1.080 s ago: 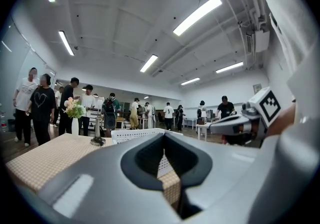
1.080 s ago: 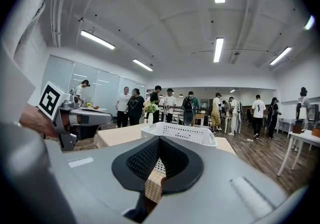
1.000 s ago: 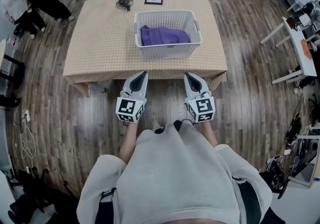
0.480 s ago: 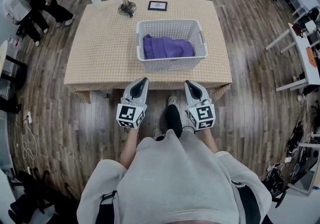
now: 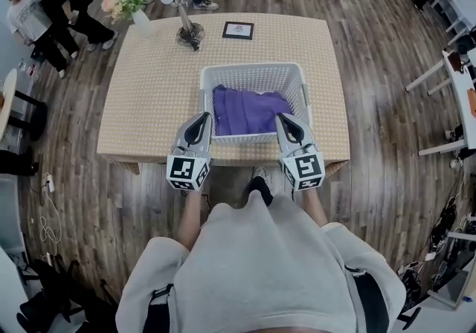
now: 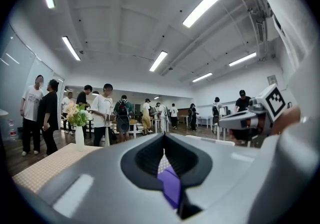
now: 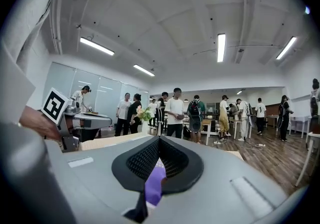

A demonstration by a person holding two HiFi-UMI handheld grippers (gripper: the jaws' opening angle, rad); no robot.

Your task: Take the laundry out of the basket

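Purple cloth laundry (image 5: 249, 110), head view: bunched loosely inside white perforated plastic basket (image 5: 253, 70), close to the front edge of beige cloth-covered table (image 5: 149, 94), a little right of centre. Soft, light and limp by the look; likely to drape and catch on the rim. Best pinched at a raised fold near the middle and lifted straight up. Left gripper (image 5: 202, 120) and right gripper (image 5: 287, 120) poised by the basket's two near corners, apparently not touching the cloth. Along the table's far edge: flower vase (image 5: 140, 19), desk lamp (image 5: 184, 23), small framed card (image 5: 238, 30). Plank wood floor (image 5: 372, 79) all round; people standing beyond the far-left corner.

Left gripper view: jaws closed tip to tip, holding nothing; sliver of purple showing through the slit. Open hall behind, ceiling strip lights, more people.

Right gripper view: jaws likewise pressed together, empty; purple strip below the tips. Must open before any pinch.
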